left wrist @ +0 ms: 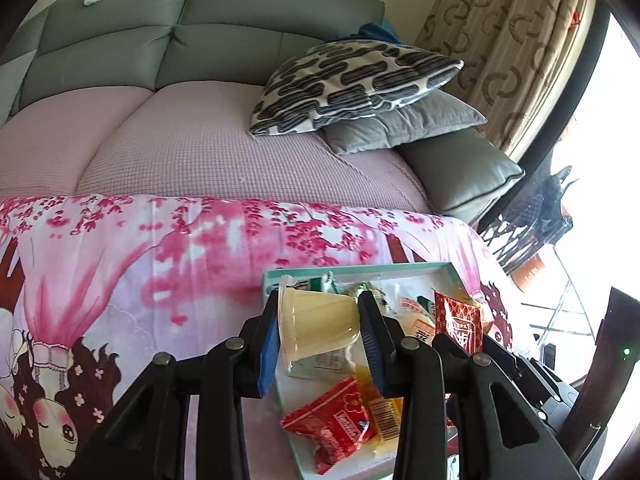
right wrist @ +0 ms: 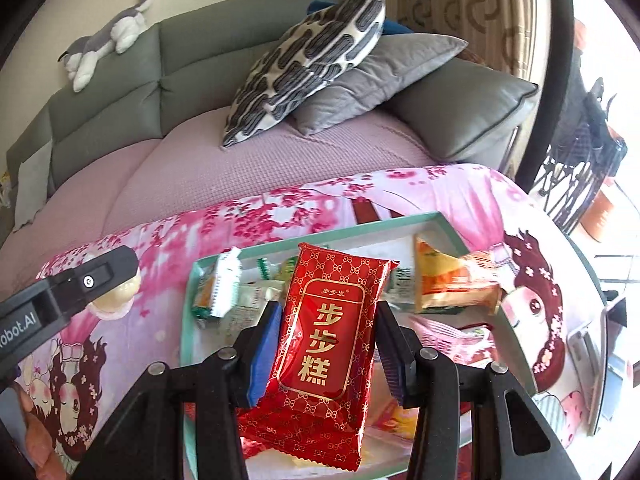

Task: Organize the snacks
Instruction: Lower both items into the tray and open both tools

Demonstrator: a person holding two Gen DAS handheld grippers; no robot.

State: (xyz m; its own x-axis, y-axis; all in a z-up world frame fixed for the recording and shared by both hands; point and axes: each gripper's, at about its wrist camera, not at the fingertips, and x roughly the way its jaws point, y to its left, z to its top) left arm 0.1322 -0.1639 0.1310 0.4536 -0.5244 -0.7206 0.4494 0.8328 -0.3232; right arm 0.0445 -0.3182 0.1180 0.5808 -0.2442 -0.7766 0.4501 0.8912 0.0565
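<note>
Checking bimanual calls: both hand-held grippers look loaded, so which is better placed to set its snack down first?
Left, marginally: the left hand-held gripper holds its pudding cup beside the tray, while the right holds its red packet above clutter.

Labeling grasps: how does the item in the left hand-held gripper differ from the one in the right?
The left hand-held gripper holds a pale yellow plastic cup; the right hand-held gripper holds a red packet with gold print. The cup is rigid and round, lying on its side between the pads; the packet is flat and soft, gripped by its side edges, long axis pointing away from the camera. Both are clamped and held above the snack tray.
</note>
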